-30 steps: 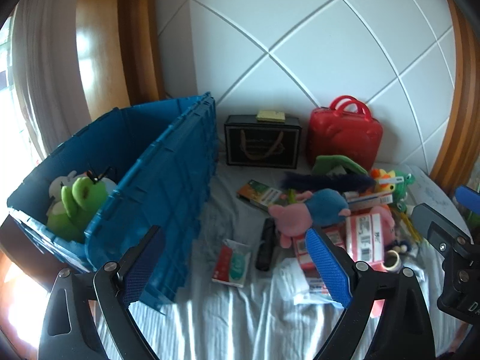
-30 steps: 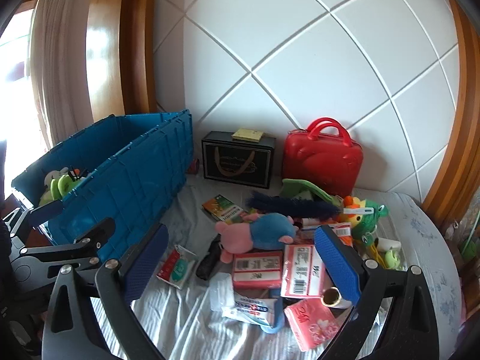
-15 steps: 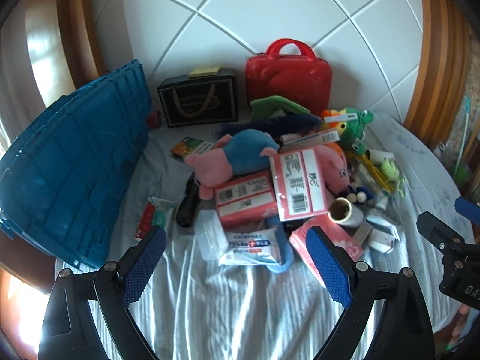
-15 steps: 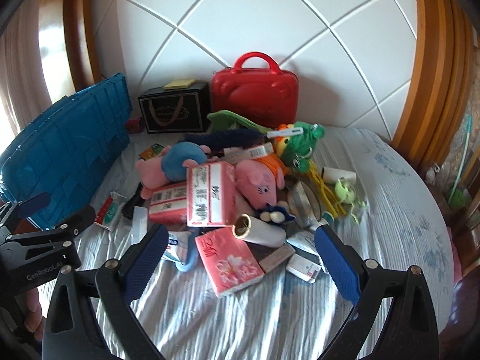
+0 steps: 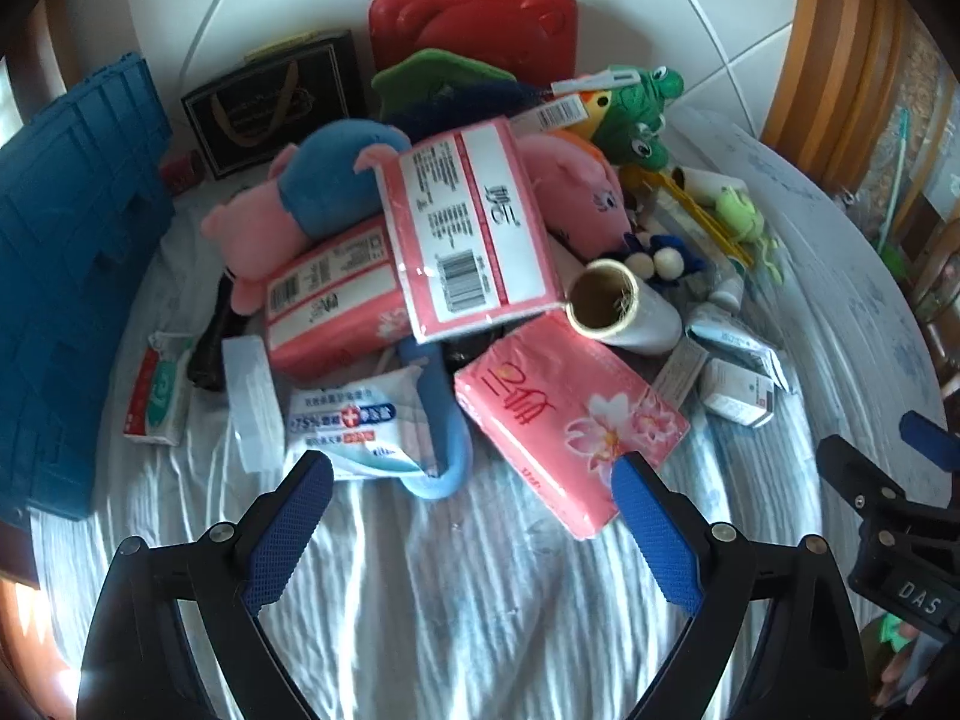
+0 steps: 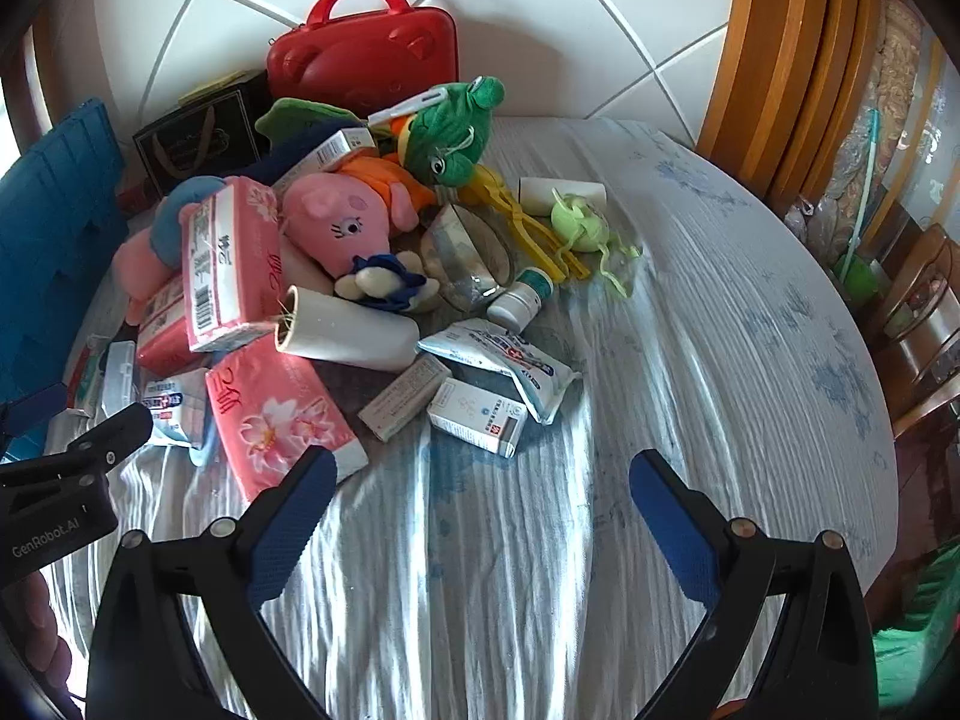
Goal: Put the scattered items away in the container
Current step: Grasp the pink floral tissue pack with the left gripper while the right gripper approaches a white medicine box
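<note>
- The left gripper [image 5: 471, 495], black with blue padded fingers, hangs with its jaws spread wide and nothing between them, above the near part of the round table covered in a white-and-blue striped cloth [image 5: 432, 588].
- The right gripper [image 6: 483, 489], of the same make, is likewise spread wide and empty, over bare cloth nearer the table's right edge.
- The blue ribbed plastic crate [image 5: 66, 276] stands at the table's left edge; only its outer wall shows.
- The scattered items lie heaped in the middle of the table: a flat pink tissue pack with a flower print [image 5: 567, 414] lies nearest the left gripper, just beside a white paper roll with a cardboard core [image 5: 624, 312].
- A larger pink-and-white tissue pack with a barcode [image 5: 474, 222] leans on top of the heap, against a pink and blue plush pig [image 5: 300, 204].
- A white wet-wipe pouch with blue print [image 5: 354, 420] lies towards the table's near-left edge.
- A red hard case with a handle [image 6: 366, 54] stands at the far edge against the white wall.
</note>
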The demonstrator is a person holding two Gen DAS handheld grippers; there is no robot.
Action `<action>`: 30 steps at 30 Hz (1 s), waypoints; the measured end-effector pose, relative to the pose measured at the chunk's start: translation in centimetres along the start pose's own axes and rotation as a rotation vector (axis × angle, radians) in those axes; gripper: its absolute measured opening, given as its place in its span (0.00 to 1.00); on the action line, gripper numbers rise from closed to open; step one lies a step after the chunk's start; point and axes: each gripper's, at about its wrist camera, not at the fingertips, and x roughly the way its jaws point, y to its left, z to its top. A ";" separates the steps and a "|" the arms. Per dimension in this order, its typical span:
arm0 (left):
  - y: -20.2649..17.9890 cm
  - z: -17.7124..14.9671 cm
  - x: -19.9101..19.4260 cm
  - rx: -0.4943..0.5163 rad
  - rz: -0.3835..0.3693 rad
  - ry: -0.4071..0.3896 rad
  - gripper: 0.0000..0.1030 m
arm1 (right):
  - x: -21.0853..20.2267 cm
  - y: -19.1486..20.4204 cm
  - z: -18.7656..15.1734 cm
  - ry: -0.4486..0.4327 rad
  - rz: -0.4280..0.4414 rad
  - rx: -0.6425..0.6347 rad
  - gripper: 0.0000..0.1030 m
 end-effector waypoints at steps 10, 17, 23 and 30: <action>-3.2 0.2 4.2 -0.174 0.071 0.071 0.92 | 7.0 -2.2 0.0 0.121 0.098 -0.091 0.97; -7.0 0.4 6.8 -0.254 0.171 0.096 0.92 | 10.6 -3.9 0.9 0.156 0.228 -0.243 0.69; -7.7 1.6 7.7 -0.323 0.166 0.094 0.92 | 12.7 -4.5 1.4 0.171 0.338 -0.289 0.59; -7.3 1.7 10.4 -0.338 0.227 0.159 0.90 | 13.9 -3.4 1.7 0.176 0.369 -0.370 0.59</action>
